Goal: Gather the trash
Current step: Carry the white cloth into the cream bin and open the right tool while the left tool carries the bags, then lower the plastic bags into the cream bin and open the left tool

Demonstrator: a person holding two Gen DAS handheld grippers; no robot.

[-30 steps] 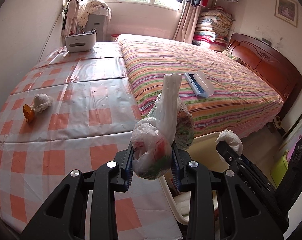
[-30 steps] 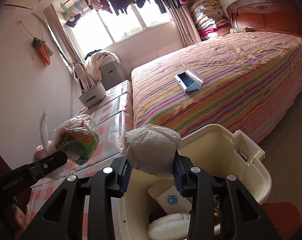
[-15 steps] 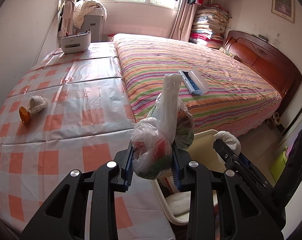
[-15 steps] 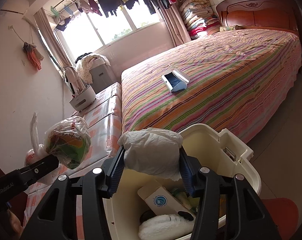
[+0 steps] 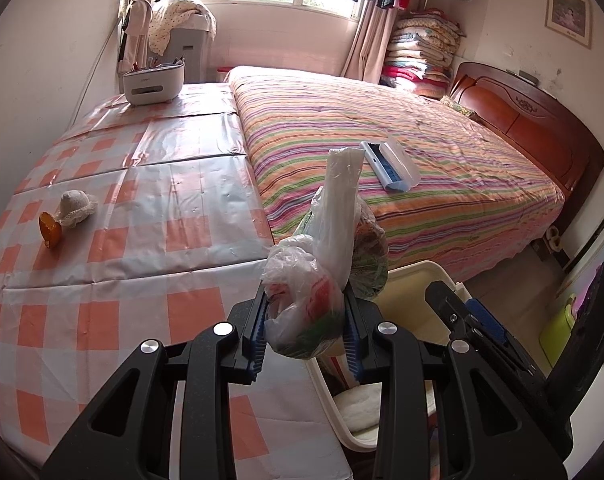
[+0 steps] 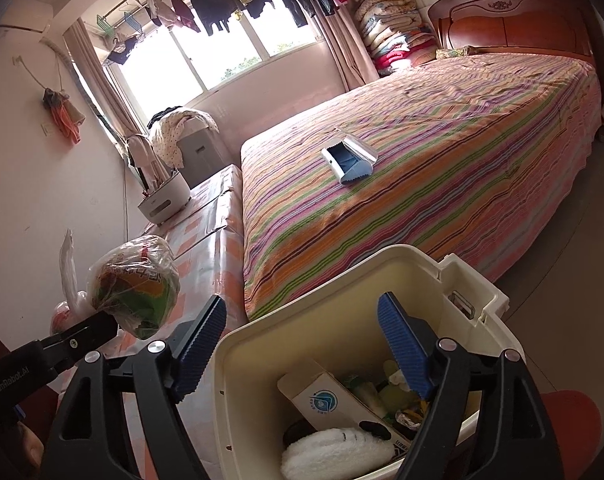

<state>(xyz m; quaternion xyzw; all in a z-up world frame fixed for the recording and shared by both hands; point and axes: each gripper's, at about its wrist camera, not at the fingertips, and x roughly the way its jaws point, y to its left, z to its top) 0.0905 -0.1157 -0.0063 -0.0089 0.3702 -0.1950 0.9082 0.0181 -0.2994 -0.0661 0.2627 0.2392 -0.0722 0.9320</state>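
My left gripper (image 5: 306, 320) is shut on a knotted clear plastic bag of trash (image 5: 322, 280), held up over the table edge beside the cream bin (image 5: 422, 270). In the right wrist view the same bag (image 6: 138, 284) hangs at the left. My right gripper (image 6: 302, 308) hovers over the open cream bin (image 6: 342, 264); its jaws are opening and nothing is between the blue pads. Inside the bin lie a white wad (image 6: 334, 452), a white carton (image 6: 330, 400) and several small scraps.
The checked tablecloth (image 5: 102, 280) carries a knitted white item (image 5: 78, 208), an orange piece (image 5: 49, 230) and a white organiser box (image 5: 154, 82). A blue-and-white case (image 5: 390, 164) lies on the striped bed (image 5: 442, 200). A red stool (image 6: 570, 416) stands beside the bin.
The right gripper's jaws have spread apart and the crumpled white paper they held is gone from between them. The left gripper still holds the bag in the same place.
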